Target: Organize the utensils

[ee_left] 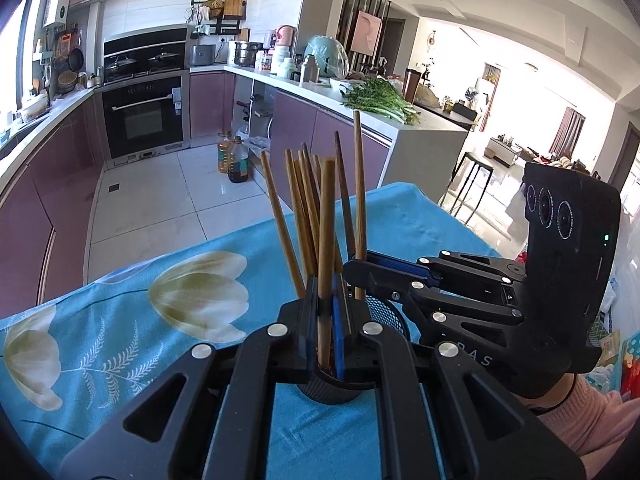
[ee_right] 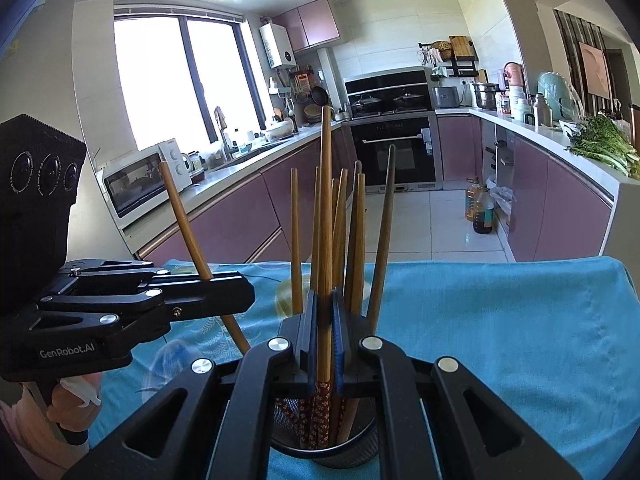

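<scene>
1. The work surface is a table under a turquoise cloth [ee_left: 224, 248] printed with pale tulip flowers; the cloth hangs over the far edge.
2. Beyond it lies a kitchen with white floor tiles, mauve cabinet fronts and a pale counter running round 3 sides.
3. A black built-in oven [ee_right: 398, 152] sits under a hob with 2 lidded pans; a white microwave [ee_right: 140, 180] stands on the counter by the window.
4. A bunch of leafy greens [ee_left: 380, 100] lies on the counter end, and 2 oil bottles [ee_left: 236, 158] stand on the floor near the cabinets.
5. A black mesh holder [ee_right: 360, 446] stands on the cloth, filled with wooden chopsticks [ee_right: 344, 216] that fan upward; some have red flowered ends down in the cup.
6. The left gripper [ee_left: 326, 308] is clenched on 1 chopstick [ee_left: 326, 240], which stands upright between its blue pads with its lower end inside the holder's rim.
7. The right gripper [ee_right: 325, 320] is clenched on another chopstick [ee_right: 326, 200], also upright, its patterned end down in the holder.
8. In the left wrist view the right gripper reaches in from the right, just over the holder's mesh wall.
9. In the right wrist view the left gripper comes in from the left, its chopstick leaning away from the bundle.
10. A pink sleeve [ee_left: 592, 420] shows behind the right gripper.
</scene>
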A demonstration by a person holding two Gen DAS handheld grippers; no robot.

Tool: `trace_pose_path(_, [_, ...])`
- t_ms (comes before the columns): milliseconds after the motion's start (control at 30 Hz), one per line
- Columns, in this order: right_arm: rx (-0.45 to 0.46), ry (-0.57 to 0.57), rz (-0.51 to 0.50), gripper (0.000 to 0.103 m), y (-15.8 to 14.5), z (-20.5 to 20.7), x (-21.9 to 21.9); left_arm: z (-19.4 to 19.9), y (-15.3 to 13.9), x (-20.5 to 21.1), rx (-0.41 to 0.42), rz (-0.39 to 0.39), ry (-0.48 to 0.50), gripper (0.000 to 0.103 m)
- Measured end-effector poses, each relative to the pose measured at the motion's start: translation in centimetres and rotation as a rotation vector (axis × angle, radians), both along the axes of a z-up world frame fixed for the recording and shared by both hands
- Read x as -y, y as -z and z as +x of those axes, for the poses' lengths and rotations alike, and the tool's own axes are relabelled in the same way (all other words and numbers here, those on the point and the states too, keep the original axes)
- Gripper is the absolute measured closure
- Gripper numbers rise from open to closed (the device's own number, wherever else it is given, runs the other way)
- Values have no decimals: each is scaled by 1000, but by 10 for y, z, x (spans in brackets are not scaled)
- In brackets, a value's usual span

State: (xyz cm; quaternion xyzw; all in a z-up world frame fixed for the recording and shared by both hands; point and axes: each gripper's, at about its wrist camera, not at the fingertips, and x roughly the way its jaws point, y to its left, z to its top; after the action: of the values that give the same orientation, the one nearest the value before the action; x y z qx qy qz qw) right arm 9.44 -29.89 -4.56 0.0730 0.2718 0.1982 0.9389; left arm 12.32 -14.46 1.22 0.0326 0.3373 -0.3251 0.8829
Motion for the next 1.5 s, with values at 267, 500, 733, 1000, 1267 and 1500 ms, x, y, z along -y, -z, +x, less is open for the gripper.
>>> trace_pose_path(267, [-57,12,0,95,13,5,1,15,14,-1,-53,-9,-13,96])
trace_pose_path(500, [-50,14,5,93,10,-3,1,18,26,-9,-72,-33,-34,87])
trace_pose_path(733, [-33,25,12,68,9,-13,-1,-2,26,-36,-8,-70,-123,66])
trace_pose_path(1000, [44,63,-6,30,3,-36,-5,-35,24,-72,136,-52,-273,23])
trace_pose_path(1267, [146,129,-65,6,-1,-58,-12,-68,19,-101,263,-55,-399,6])
trace_pose_path(1500, [217,163,-119,6,-2,-77,-24,-91,21,-121,316,-57,-477,6])
